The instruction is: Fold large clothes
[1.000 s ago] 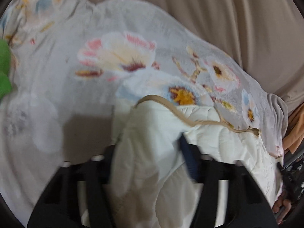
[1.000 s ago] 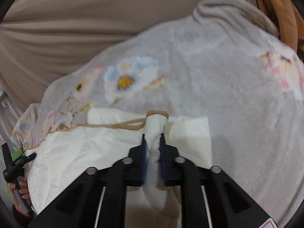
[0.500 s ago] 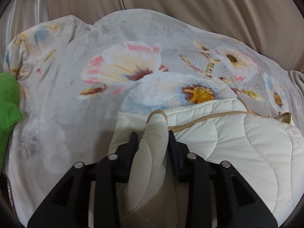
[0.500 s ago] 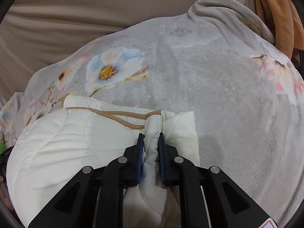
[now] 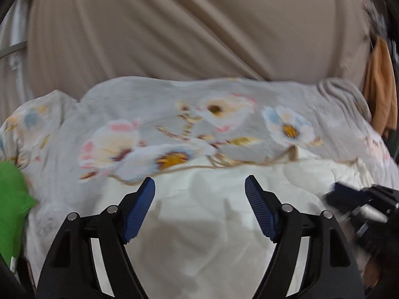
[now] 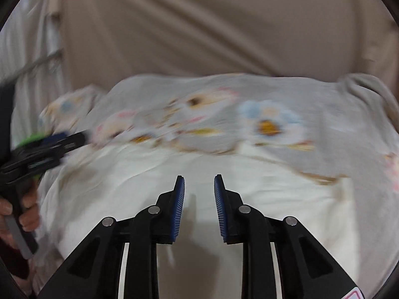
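Tongs parted over a cream quilted garment, nothing held between them.

Left gripper point(image 5: 200, 183) stands with its blue-padded fingers point(image 5: 138, 209) spread wide; right gripper point(image 6: 199, 178) has its pads point(image 6: 178, 209) a narrower gap apart, and neither touches cloth. Directly below and ahead of both lies the cream quilted garment point(image 5: 199, 224), its tan-trimmed edge just beyond the fingertips. It rests on a grey floral blanket point(image 5: 224, 114) that spreads farther out past the trim. Left of the left gripper sits a green cloth point(image 5: 12, 194). Behind everything hangs a beige curtain point(image 5: 187, 30), with an orange fabric point(image 5: 380, 94) to the far right.
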Available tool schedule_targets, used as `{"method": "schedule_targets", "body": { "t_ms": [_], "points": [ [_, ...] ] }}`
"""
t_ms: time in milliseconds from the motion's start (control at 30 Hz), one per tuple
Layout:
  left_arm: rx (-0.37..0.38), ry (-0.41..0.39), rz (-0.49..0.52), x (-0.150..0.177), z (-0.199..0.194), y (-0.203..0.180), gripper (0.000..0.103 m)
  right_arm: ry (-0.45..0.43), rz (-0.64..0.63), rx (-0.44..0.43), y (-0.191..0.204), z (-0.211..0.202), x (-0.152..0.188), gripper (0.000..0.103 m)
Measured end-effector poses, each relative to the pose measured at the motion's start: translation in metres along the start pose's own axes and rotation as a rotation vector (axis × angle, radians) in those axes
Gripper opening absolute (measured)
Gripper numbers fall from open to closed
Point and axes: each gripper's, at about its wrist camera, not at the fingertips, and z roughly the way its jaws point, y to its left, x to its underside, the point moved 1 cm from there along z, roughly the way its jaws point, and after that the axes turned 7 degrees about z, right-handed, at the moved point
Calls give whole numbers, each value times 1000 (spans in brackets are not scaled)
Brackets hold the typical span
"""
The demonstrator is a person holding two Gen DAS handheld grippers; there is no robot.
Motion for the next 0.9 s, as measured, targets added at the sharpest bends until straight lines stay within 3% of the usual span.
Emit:
{"method": "schedule_targets", "body": {
  "t_ms": [100,200,400,533,900],
  "points": [
    [-61,70,56,9,37,-18,72,58,-84,16,24,32,11,19],
    [-48,132,17,25,60,-3,75,69,-36,54,-2,44,11,18],
    [-54,128,-42,34,65,20,85,41,135,223,-96,31,8,17],
    [-65,125,-36,37,67,19,87,32,226,266,-142,21,15,17],
    [-35,116,-60,45,73,21,91,28,247,269,-153,26,26,17]
  ]
}}
